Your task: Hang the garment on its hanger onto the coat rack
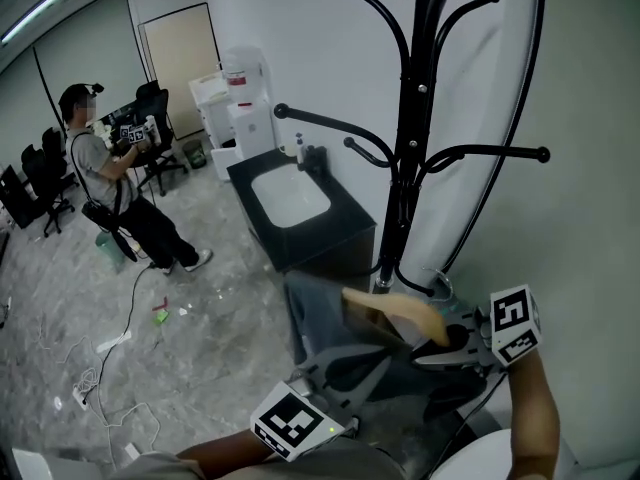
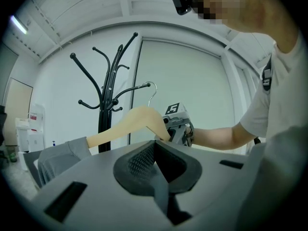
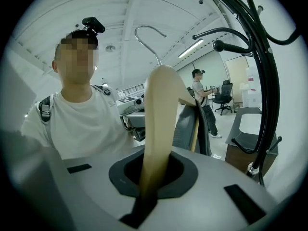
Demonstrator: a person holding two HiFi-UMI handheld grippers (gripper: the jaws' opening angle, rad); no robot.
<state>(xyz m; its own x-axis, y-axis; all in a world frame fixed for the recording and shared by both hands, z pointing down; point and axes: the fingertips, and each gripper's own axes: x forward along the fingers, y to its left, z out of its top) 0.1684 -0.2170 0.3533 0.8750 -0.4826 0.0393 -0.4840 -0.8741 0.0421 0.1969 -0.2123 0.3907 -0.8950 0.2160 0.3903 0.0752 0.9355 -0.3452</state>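
Observation:
A black coat rack (image 1: 412,118) with curved arms stands by the white wall. The wooden hanger (image 1: 395,316) lies low in front of its base, with the grey garment (image 1: 320,313) draped over its left end. My right gripper (image 1: 450,348) is shut on the hanger's (image 3: 161,109) right arm; the metal hook (image 3: 147,32) points up, below the rack's arms (image 3: 255,57). My left gripper (image 1: 340,383) sits lower left, under the garment. Its jaws (image 2: 159,177) are shut, with nothing seen between them. From there I see the hanger (image 2: 130,124), the garment (image 2: 57,158) and the right gripper (image 2: 175,126).
A black cabinet with a white sink (image 1: 295,203) stands just left of the rack, a white water dispenser (image 1: 245,98) behind it. A person (image 1: 110,183) stands farther left among office chairs. Cables (image 1: 120,368) and scraps lie on the marble floor.

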